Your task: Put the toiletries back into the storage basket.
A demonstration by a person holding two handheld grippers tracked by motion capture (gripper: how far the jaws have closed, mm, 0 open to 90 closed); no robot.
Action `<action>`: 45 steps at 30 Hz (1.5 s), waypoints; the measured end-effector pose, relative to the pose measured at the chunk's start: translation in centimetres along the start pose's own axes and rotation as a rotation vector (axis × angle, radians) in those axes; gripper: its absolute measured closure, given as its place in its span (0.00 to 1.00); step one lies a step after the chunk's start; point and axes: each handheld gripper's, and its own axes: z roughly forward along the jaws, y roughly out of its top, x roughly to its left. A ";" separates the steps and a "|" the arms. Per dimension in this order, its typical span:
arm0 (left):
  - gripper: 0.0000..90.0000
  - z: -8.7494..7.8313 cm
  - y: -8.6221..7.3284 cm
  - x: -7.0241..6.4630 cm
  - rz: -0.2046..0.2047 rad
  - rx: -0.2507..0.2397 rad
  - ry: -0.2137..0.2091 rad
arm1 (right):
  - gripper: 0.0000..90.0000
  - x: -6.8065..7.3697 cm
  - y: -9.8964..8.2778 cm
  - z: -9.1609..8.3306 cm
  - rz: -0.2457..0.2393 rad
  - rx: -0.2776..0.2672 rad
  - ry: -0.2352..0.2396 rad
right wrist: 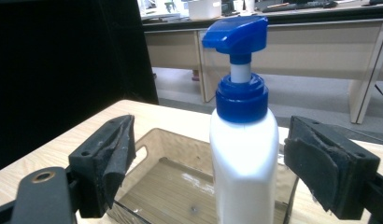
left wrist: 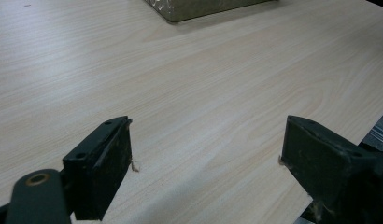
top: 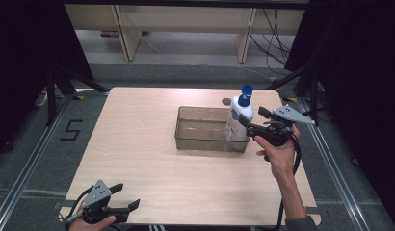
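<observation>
A white pump bottle (top: 239, 120) with a blue pump head stands upright inside the right end of a clear brownish bin (top: 200, 109) on the wooden table (top: 138, 149). My right gripper (top: 253, 118) is level with the bottle from the right and open. In the right gripper view the bottle (right wrist: 244, 158) stands between the spread jaws of that gripper (right wrist: 210, 140) with a gap on each side, and the bin (right wrist: 157, 154) lies below. My left gripper (top: 125, 196) rests open near the table's front left edge; its jaws (left wrist: 206, 149) hold nothing, and the bin's corner (left wrist: 199, 9) shows far ahead.
A round cable hole (top: 227, 101) sits in the tabletop behind the bin. Black stand legs (top: 65, 82) flank the table on both sides. A taped "5" (top: 70, 130) marks the floor at left. Wooden desks (top: 186, 19) stand beyond the table.
</observation>
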 end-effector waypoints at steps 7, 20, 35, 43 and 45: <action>0.17 -0.1 0.1 0.0 0.000 0.003 0.007 | 0.19 0.1 -0.3 -0.6 -0.006 0.016 -0.005; 0.17 -0.2 0.1 0.1 0.010 0.008 0.010 | 0.19 1.1 -0.8 -1.4 -0.006 0.008 0.014; 0.17 -0.2 0.1 0.1 0.010 0.000 0.003 | 0.19 1.6 -1.7 -2.0 0.007 0.024 0.033; 0.17 -0.2 0.1 0.1 0.012 0.006 0.010 | 0.19 2.2 -2.2 -2.2 0.011 0.035 0.050; 0.17 -0.2 0.1 0.1 0.012 0.006 0.011 | 0.19 2.2 -2.4 -2.2 0.012 0.036 0.052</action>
